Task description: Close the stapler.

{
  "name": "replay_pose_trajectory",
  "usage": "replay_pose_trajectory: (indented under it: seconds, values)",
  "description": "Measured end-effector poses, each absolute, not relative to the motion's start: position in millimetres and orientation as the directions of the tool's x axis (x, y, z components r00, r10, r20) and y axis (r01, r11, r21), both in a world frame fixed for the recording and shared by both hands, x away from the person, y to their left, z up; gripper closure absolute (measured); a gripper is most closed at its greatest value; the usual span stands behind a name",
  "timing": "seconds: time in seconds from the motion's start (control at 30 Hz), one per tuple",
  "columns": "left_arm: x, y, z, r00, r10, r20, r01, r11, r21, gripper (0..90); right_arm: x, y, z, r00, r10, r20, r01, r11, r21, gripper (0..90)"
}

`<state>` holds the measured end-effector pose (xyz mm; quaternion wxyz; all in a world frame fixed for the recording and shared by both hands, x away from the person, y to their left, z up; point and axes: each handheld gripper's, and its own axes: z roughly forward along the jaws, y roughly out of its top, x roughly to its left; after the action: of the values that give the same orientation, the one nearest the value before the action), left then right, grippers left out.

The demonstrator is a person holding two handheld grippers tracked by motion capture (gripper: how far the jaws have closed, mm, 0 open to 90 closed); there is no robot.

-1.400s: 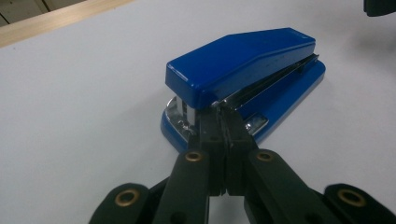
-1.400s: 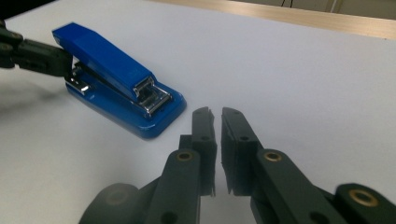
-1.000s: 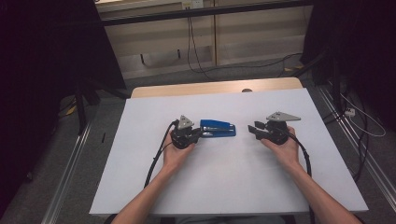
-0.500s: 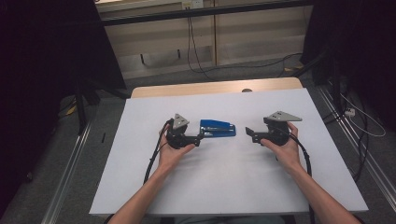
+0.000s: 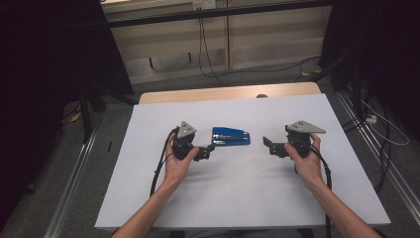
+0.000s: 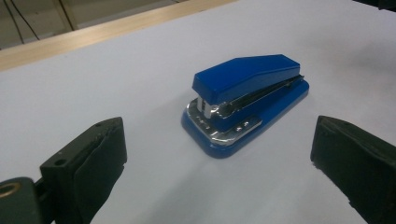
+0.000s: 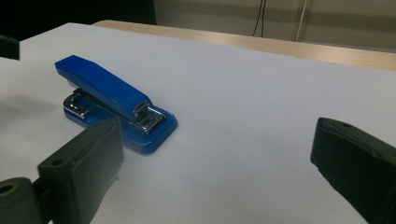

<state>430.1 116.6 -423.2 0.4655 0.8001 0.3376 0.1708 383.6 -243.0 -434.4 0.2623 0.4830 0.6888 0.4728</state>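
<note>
Flat on the matte white table [image 5: 237,198] lies the wedge-shaped glossy blue stapler [image 5: 231,137] with chrome fittings, between left gripper [image 5: 208,151] and right gripper [image 5: 267,145], both with blocky black jaws just opened wide, nothing between them, pads seemingly rubbery.

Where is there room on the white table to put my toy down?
Lots of room. The near part of the table, between the two forearms, is bare. So is the far strip between the blue stapler and the wooden edge, and the gap between stapler and right tongs. It is tightest where the open left tongs sit right beside the stapler.
</note>
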Motion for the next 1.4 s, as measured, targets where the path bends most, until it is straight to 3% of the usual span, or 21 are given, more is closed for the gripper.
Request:
replay_pose_trajectory:
  seconds: [0.6, 1.3, 1.4]
  values:
    - [401.8, 155.9, -412.3, 0.633, 0.773, -0.031, 0.356, -0.256, 0.899, 4.0, 364.1, -246.4, -422.3, -0.378, 0.924, 0.064, 0.395, 0.098, 0.914, 4.2]
    - [354.6, 191.9, -415.5, 0.606, 0.795, -0.007, 0.334, -0.246, 0.910, 4.0, 328.7, -265.6, -423.7, -0.321, 0.946, 0.037, 0.421, 0.108, 0.901, 3.6]
    - [350.4, 199.6, -415.5, 0.599, 0.800, -0.036, 0.349, -0.221, 0.911, 4.0, 321.4, -268.9, -423.0, -0.316, 0.948, 0.039, 0.423, 0.103, 0.900, 3.6]
